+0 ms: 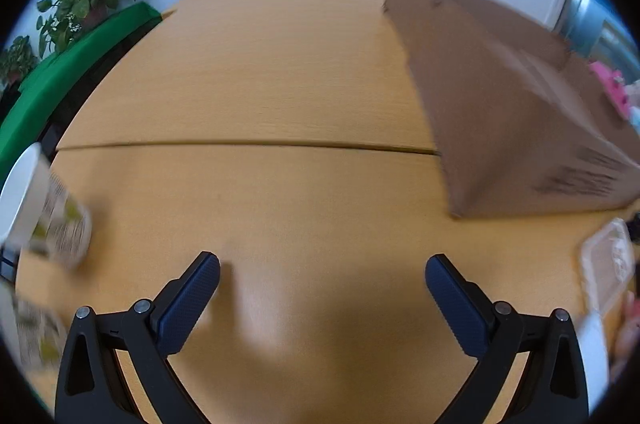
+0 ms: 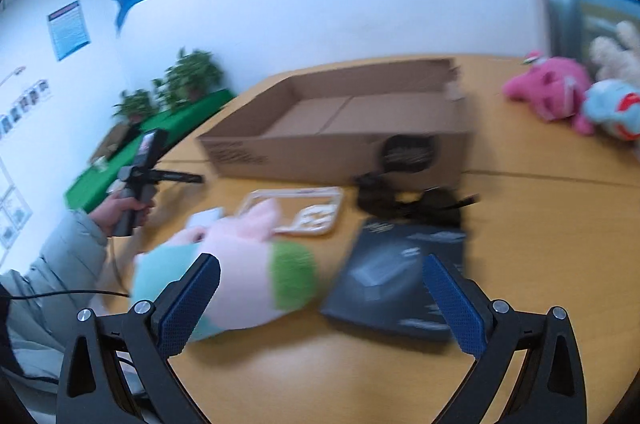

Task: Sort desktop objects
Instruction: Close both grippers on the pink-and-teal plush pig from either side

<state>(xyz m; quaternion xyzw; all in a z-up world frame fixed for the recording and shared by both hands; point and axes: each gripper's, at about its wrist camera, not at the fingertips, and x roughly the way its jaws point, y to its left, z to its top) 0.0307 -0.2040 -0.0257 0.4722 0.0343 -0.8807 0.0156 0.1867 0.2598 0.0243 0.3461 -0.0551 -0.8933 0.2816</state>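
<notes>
Both claws gape empty: the left claw [image 1: 322,278] over bare counter [image 1: 280,96], the right claw [image 2: 322,278] above a plush toy [image 2: 240,264] (pink, seemingly a rabbit).

Left of the left fingers, a patterned paper cup [image 1: 64,224] is motion-smeared, its print unreadable. Between the right fingers, the pink, green and blue plush toy [image 2: 224,260] and dark flat packet [image 2: 396,280] blur; the packet's lettering is illegible.

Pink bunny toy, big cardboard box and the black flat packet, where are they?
pink bunny toy [image 2: 240,264], right wrist view, on its pink body.
cardboard box [image 2: 332,148], right wrist view, on its near outer wall.
black flat packet [image 2: 396,280], right wrist view, on its top face.
</notes>
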